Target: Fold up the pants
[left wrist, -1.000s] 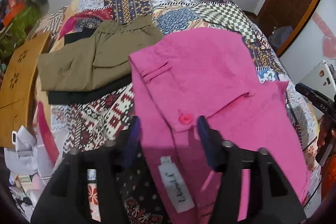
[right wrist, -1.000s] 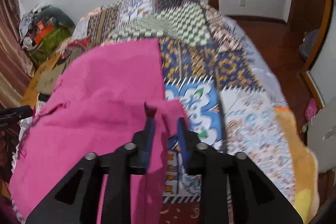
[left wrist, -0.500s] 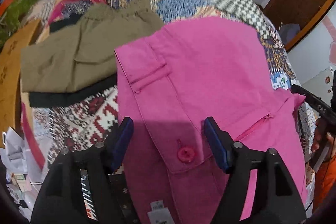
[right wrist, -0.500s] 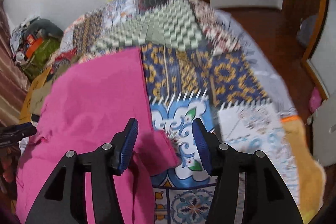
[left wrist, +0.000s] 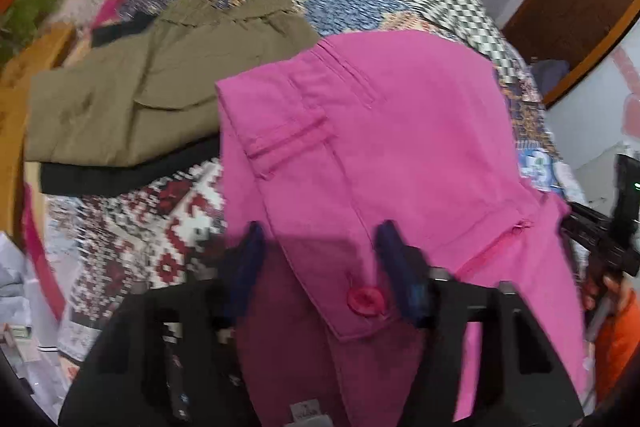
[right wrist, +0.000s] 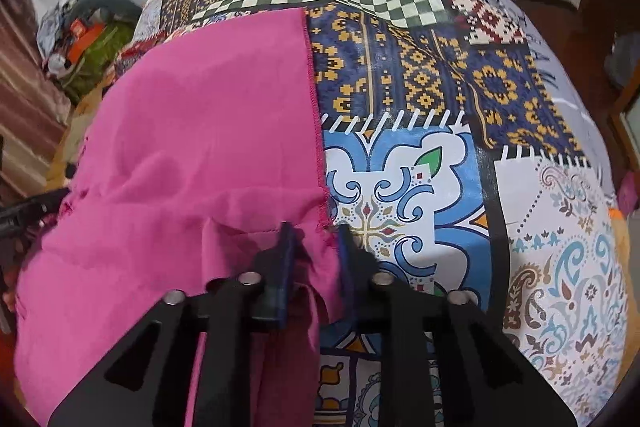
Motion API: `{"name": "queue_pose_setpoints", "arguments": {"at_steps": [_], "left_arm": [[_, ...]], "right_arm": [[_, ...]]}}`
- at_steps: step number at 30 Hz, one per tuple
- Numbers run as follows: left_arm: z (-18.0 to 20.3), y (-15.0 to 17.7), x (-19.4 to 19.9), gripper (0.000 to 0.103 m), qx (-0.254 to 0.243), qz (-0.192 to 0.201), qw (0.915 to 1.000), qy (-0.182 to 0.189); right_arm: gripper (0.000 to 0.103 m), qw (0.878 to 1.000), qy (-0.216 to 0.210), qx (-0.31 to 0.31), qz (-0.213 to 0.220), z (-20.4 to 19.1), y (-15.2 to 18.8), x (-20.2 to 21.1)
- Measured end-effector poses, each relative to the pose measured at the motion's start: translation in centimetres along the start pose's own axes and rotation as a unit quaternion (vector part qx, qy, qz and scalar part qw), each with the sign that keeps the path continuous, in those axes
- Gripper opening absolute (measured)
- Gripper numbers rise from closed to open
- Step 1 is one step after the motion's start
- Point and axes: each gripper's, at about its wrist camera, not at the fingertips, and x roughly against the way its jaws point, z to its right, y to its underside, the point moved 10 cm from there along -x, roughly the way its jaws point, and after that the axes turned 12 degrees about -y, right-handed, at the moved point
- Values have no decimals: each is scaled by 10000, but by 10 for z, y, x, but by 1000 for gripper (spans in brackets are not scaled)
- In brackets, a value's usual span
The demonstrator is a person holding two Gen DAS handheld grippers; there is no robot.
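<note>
Pink pants (left wrist: pixel 380 155) lie spread on the patchwork bed cover, waistband end with a pink button (left wrist: pixel 366 301) nearest me in the left wrist view. My left gripper (left wrist: pixel 320 247) is open, its fingers either side of the waistband flap above the button. In the right wrist view the pants (right wrist: pixel 200 147) fill the left half. My right gripper (right wrist: pixel 312 235) has its fingers close together around a bunched corner of the pink cloth at the hem edge.
Folded olive pants (left wrist: pixel 152 91) lie on a black garment (left wrist: pixel 120 175) at the left. The patchwork cover (right wrist: pixel 440 87) stretches right. The other gripper (left wrist: pixel 600 239) shows at the right edge. Clutter and bags (right wrist: pixel 88 39) lie beside the bed.
My left gripper opened and moved forward over the waistband. My right gripper opened, came down, and narrowed again around the pink corner.
</note>
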Motion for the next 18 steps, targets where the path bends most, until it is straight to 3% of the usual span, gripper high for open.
{"name": "queue_pose_setpoints", "arguments": {"at_steps": [6, 11, 16, 18], "left_arm": [[1, 0, 0, 54, -280, 220, 9989, -302], [-16, 1, -4, 48, -390, 284, 9942, -957], [-21, 4, -3, 48, -320, 301, 9960, -776], [-20, 3, 1, 48, -464, 363, 9948, -827]], "right_arm": [[8, 9981, 425, 437, 85, -4, 2, 0], [6, 9954, 709, 641, 21, 3, 5, 2], [4, 9923, 1065, 630, -11, 12, 7, 8], [4, 9936, 953, 603, -36, 13, 7, 11]]}}
